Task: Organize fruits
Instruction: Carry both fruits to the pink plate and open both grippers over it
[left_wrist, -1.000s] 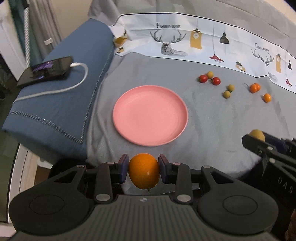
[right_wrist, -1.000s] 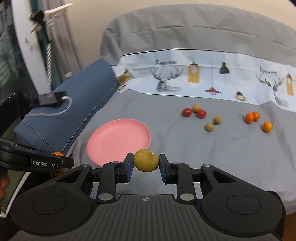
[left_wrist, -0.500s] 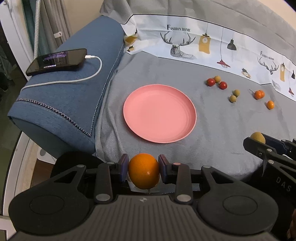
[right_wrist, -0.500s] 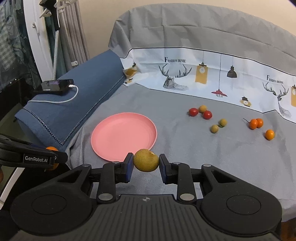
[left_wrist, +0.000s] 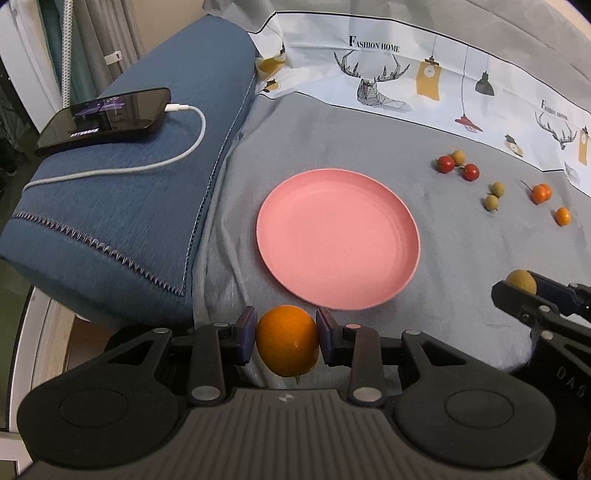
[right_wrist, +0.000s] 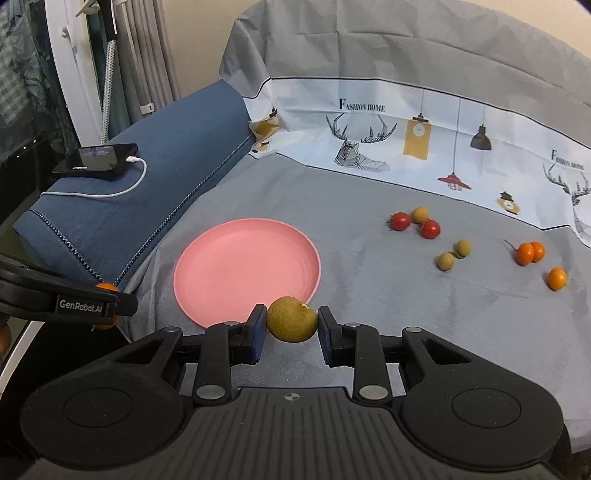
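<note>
Left wrist view: left tool (left_wrist: 287, 341) is gripping an orange fruit (left_wrist: 287, 345); right tool (right_wrist: 291, 325) is clamping a yellow-green fruit (right_wrist: 291, 324). At twelve o'clock the pink plate (left_wrist: 338, 238) is sitting bare; small fruits (right_wrist: 445, 261) at two o'clock are lying unsorted.

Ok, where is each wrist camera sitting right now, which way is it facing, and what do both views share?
Left wrist: behind the left gripper, which clamps an orange fruit; faces the pink plate; right gripper shows at right.
Right wrist: behind the right gripper, which clamps a yellow-green fruit; left gripper shows at left.
Shared: plate, phone, scattered small fruits.
</note>
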